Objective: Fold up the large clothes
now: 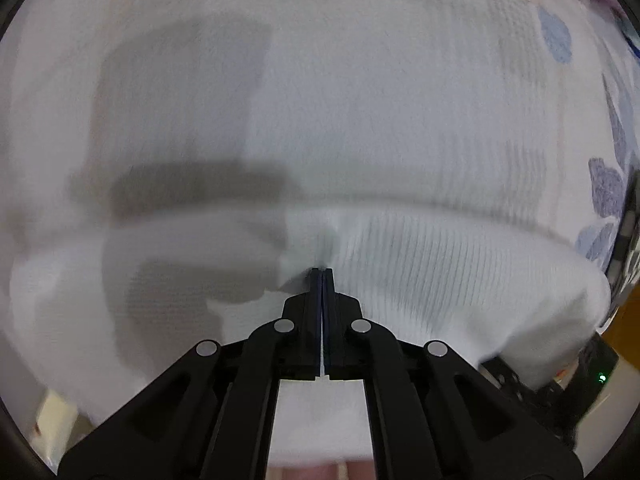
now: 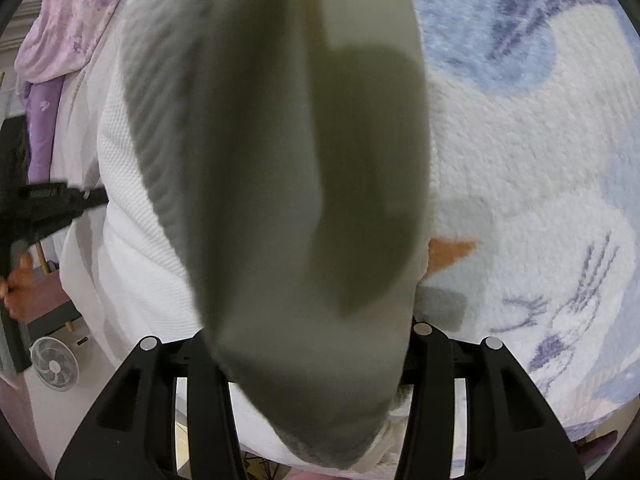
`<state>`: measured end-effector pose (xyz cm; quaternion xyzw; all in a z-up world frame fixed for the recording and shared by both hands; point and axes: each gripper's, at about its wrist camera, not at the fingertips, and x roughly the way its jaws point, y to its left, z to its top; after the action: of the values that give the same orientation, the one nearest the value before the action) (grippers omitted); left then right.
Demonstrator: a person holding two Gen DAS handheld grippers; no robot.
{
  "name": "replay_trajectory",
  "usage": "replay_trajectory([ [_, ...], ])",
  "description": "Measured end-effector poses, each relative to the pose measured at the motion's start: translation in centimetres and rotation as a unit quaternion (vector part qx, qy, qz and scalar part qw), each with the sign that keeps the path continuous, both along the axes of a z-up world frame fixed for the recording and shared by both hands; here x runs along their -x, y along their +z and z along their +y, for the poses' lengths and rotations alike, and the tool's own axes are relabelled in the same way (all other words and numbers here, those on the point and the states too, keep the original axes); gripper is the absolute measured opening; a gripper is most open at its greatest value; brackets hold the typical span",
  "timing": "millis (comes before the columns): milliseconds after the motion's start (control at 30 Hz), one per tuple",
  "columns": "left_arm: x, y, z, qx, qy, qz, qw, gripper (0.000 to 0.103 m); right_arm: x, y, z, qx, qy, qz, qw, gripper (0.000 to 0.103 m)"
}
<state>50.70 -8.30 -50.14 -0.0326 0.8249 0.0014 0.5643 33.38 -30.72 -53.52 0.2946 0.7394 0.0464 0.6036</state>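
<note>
White knit cloth fills what I see from my left side: it is the big white garment (image 1: 400,140), spread out flat with a fold running across it. My left gripper (image 1: 322,270) points down at it and its two black fingers are pressed tight together, with the tips right at the edge of the fold where the cloth puckers a little. I cannot tell if a bit of cloth is pinched between them. Off to the right edge I see a soft rug with blue flower shapes (image 1: 604,188) under the garment. From my right side, a thick flap of the same garment (image 2: 288,184) hangs close in front of the camera, blurry and in shadow. It comes down between the fingers of my right gripper (image 2: 308,360), which stand partly apart, and their tips are hidden behind the cloth, so I cannot tell if they squeeze it. Far left there, a hand (image 2: 18,280) holds the other black gripper. To the right lies the fluffy blue and white rug (image 2: 540,160).
</note>
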Motion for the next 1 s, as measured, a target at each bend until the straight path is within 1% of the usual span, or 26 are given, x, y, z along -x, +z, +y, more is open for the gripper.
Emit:
replay_trajectory([
  [33,0.5,0.4,-0.2,0.002,0.002,0.001,1.0000,0.000,-0.1,-0.1,0.0,0.001,0.000,0.002,1.000,0.043],
  [100,1.3,-0.8,-1.2,-0.011,-0.034,-0.017,0.9992,0.000,-0.5,-0.3,0.2,0.003,0.002,0.005,1.000,0.044],
  [133,1.1,-1.2,-1.2,-0.006,-0.027,-0.034,0.9990,0.001,-0.7,-0.3,0.3,0.005,0.010,0.001,1.000,0.045],
  [167,0.6,-1.8,-1.0,-0.006,0.004,-0.048,0.9988,0.003,-0.7,0.0,0.4,0.003,0.013,-0.001,1.000,0.045],
  [200,0.5,-1.7,-0.9,-0.013,0.021,-0.043,0.9988,0.002,-0.7,0.0,0.3,-0.003,0.010,-0.002,1.000,0.045],
  [233,0.7,-1.3,-1.4,-0.029,0.012,-0.035,0.9989,0.000,-0.6,-0.1,0.1,-0.008,0.004,-0.002,1.000,0.045],
  [267,1.3,-0.4,-2.4,-0.048,-0.028,-0.036,0.9978,0.000,-0.5,-0.1,0.0,-0.010,-0.002,-0.002,1.000,0.045],
  [300,2.5,0.3,-3.6,-0.062,-0.069,-0.008,0.9957,0.000,-0.5,-0.1,0.0,-0.009,-0.003,-0.002,1.000,0.045],
  [333,3.9,0.8,-3.8,-0.047,-0.060,0.019,0.9969,0.000,-0.7,-0.1,0.2,-0.005,-0.003,0.000,1.000,0.045],
  [367,4.8,1.1,-3.5,-0.023,-0.033,0.022,0.9989,0.000,-0.8,-0.1,0.3,0.000,0.000,0.000,1.000,0.045],
  [400,6.2,0.6,-2.8,-0.014,-0.007,0.015,0.9998,0.000,-1.0,-0.1,0.4,0.002,0.003,-0.002,1.000,0.046],
  [433,7.4,-1.2,-2.5,-0.022,-0.011,0.011,0.9996,0.001,-1.0,-0.1,0.6,0.000,0.006,-0.006,1.000,0.047],
  [467,7.6,-2.0,-2.2,-0.019,0.002,-0.014,0.9997,0.002,-1.0,-0.2,0.6,-0.002,0.011,-0.011,1.000,0.047],
  [500,7.3,-2.0,-2.0,-0.023,0.020,-0.008,0.9995,0.001,-0.9,-0.2,0.6,-0.003,0.011,-0.015,1.000,0.047],
  [533,7.2,-2.0,-2.1,-0.025,0.020,0.003,0.9995,0.001,-0.7,-0.1,0.6,-0.006,0.009,-0.019,1.000,0.047],
  [600,8.0,-0.8,-2.6,-0.024,-0.017,0.009,0.9995,0.000,-0.6,-0.1,0.6,-0.005,0.002,-0.022,1.000,0.047],
  [667,9.8,0.8,-2.9,-0.049,-0.039,0.018,0.9979,0.000,-0.7,-0.1,0.7,0.003,-0.001,-0.016,1.000,0.047],
  [700,10.7,1.1,-2.8,-0.041,-0.038,0.003,0.9984,0.000,-0.9,-0.1,0.9,0.008,0.001,-0.015,1.000,0.048],
  [733,11.9,0.5,-2.7,-0.037,-0.047,-0.018,0.9981,0.000,-1.1,-0.1,1.1,0.008,0.001,-0.018,1.000,0.053],
  [767,13.0,-0.5,-2.6,-0.041,-0.057,-0.040,0.9967,0.001,-1.1,-0.1,1.4,0.007,0.000,-0.021,1.000,0.056],
  [800,13.6,-0.4,-2.9,-0.050,-0.053,-0.075,0.9945,0.002,-1.0,0.1,1.8,0.017,0.002,-0.024,1.000,0.056],
  [867,14.7,0.9,-3.5,-0.068,-0.048,-0.093,0.9922,0.000,-1.0,0.6,2.9,0.038,0.006,-0.025,0.999,0.055],
  [900,16.1,2.3,-3.8,-0.047,-0.038,-0.082,0.9948,0.000,-1.1,0.8,3.2,0.046,0.008,-0.024,0.999,0.055],
  [933,17.5,2.9,-3.9,-0.011,-0.020,-0.070,0.9973,0.000,-1.2,0.8,3.5,0.048,0.009,-0.022,0.999,0.055],
  [967,19.3,2.7,-3.8,0.005,-0.012,-0.061,0.9981,0.000,-1.4,0.6,3.5,0.045,0.009,-0.020,0.999,0.055],
  [1000,20.6,1.9,-3.8,-0.001,-0.018,-0.056,0.9983,0.000,-1.5,0.6,3.9,0.038,0.010,-0.022,0.999,0.055],
])
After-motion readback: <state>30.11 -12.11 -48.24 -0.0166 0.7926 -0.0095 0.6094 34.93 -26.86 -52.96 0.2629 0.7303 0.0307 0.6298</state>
